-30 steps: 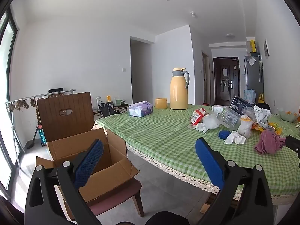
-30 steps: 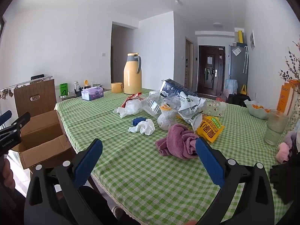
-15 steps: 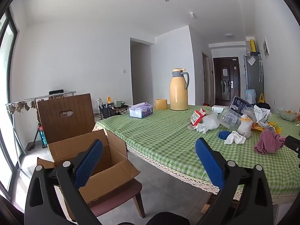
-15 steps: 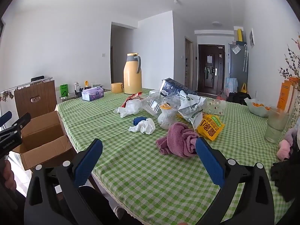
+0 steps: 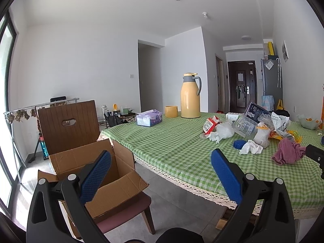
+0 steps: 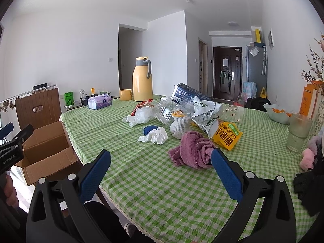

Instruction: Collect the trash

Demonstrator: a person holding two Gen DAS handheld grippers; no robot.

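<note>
Barely any change since a second ago: both wide open, empty. Right gripper (image 6: pixel 161 167) hovers over tabletop (image 6: pixel 141 182), trash pile (image 6: pixel 182 115) at 12 o'clock; left gripper (image 5: pixel 161 167) faces cardboard box (image 5: pixel 91 172) at 10 o'clock. Collection not started.

Left gripper (image 5: pixel 161 174): jaws spread wide, blue pads facing each other, nothing between them. Held level and pointing forward.

Right gripper (image 6: pixel 161 174): jaws likewise wide apart, empty, level, pointing forward.

In the right wrist view the left gripper shows at the far left edge, with the person's hand (image 6: pixel 10 192) gripping it below.
</note>
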